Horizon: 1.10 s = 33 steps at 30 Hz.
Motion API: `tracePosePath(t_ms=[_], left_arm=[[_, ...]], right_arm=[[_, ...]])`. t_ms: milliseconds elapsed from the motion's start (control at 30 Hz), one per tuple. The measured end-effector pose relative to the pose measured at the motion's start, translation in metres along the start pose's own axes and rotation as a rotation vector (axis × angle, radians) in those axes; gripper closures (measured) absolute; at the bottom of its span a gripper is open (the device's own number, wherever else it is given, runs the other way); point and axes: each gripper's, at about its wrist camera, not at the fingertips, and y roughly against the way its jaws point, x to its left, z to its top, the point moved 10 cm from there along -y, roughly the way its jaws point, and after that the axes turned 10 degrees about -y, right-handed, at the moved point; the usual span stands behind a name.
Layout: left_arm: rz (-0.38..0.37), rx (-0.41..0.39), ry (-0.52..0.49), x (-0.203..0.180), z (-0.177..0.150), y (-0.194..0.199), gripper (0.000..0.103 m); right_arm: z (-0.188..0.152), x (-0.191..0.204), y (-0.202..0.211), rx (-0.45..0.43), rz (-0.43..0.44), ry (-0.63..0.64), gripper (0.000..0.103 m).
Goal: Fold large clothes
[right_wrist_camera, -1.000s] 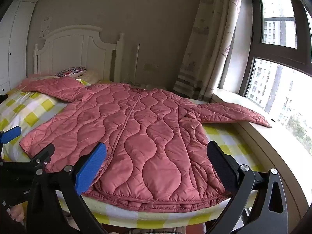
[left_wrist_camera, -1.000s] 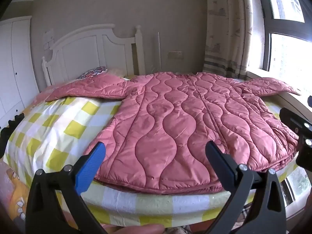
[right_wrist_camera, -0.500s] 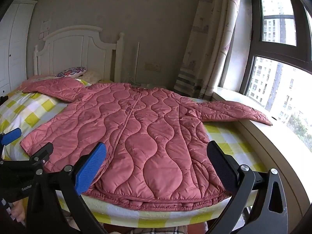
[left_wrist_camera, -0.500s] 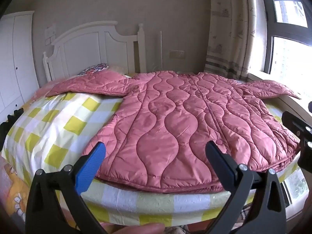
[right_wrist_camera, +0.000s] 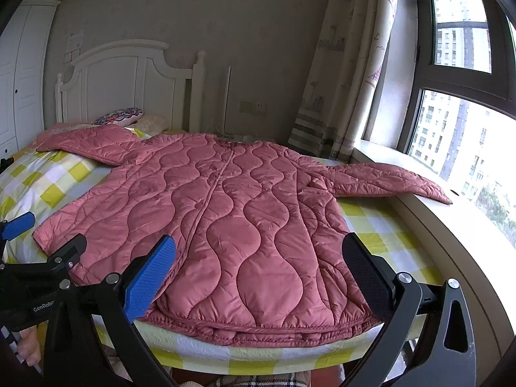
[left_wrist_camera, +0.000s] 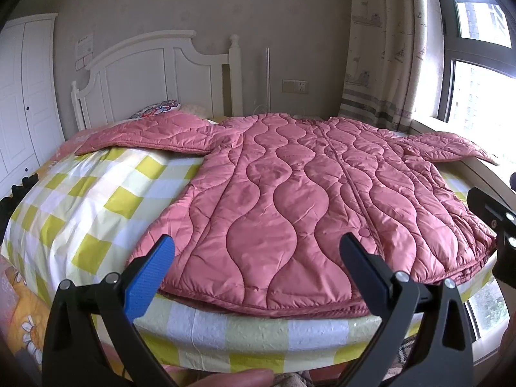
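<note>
1. The jacket (left_wrist_camera: 290, 193) lies spread flat on the bed (left_wrist_camera: 96, 193), hem at the foot edge.
2. One sleeve reaches toward the pillow (left_wrist_camera: 158, 109) at the bed's head.
3. The other sleeve lies over the windowsill (right_wrist_camera: 435, 225) beside the bed.
4. The headboard (left_wrist_camera: 145, 74) stands behind the bed.

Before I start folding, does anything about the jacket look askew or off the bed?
The pink quilted jacket lies flat, but one sleeve reaches off the checked bedsheet onto the window ledge. Nothing else looks odd.
</note>
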Motion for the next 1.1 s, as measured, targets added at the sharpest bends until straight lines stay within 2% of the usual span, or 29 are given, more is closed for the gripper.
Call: tracePosePath(t_ms=[1100], left_arm=[[-0.004,0.009,0.008,0.0035,-0.0039,-0.0023,0.002]], right_arm=[[-0.0074,-0.0008,-0.0069,0.023,0.005,-0.01,0.004]])
